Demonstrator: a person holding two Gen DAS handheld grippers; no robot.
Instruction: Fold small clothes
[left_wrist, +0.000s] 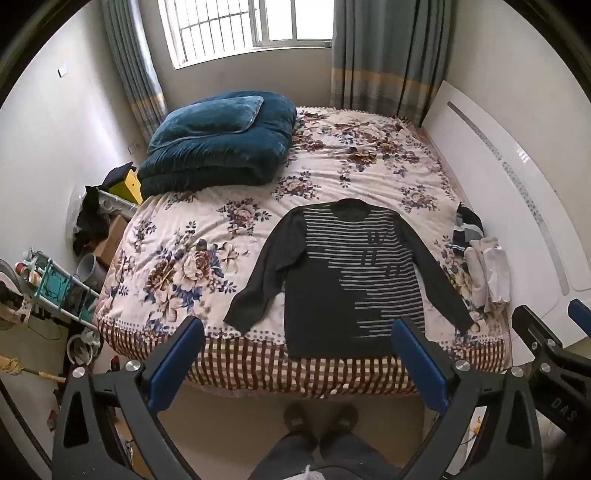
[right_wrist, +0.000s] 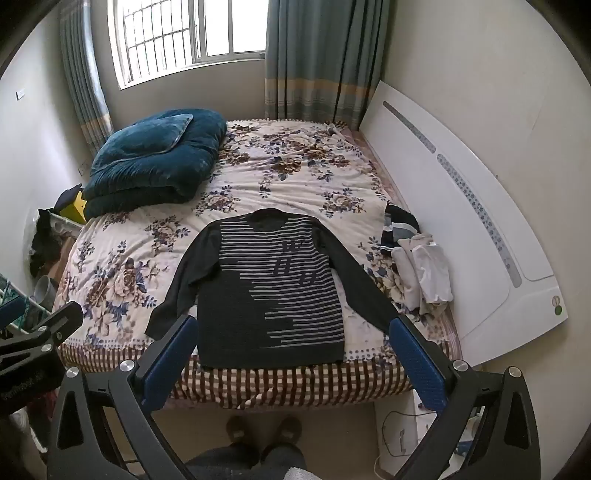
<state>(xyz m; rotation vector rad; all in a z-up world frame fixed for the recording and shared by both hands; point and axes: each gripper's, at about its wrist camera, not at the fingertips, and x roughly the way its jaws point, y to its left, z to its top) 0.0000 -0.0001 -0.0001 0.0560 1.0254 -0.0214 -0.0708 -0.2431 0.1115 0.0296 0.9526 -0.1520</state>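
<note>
While both tools hung above the near edge, the bed (left_wrist: 258, 206) with its floral sheet filled most of each view. At eleven o'clock on it sat a folded teal quilt (left_wrist: 218, 147). Toward five o'clock the dark striped sweater (left_wrist: 332, 273) lay flat, sleeves spread, hem at the near edge. At three o'clock a small pile of clothes (left_wrist: 480, 258) rested beside the headboard (left_wrist: 517, 192). The left gripper (left_wrist: 297, 363) and right gripper (right_wrist: 291, 363) stood with jaws wide apart, gripping nothing.
</note>
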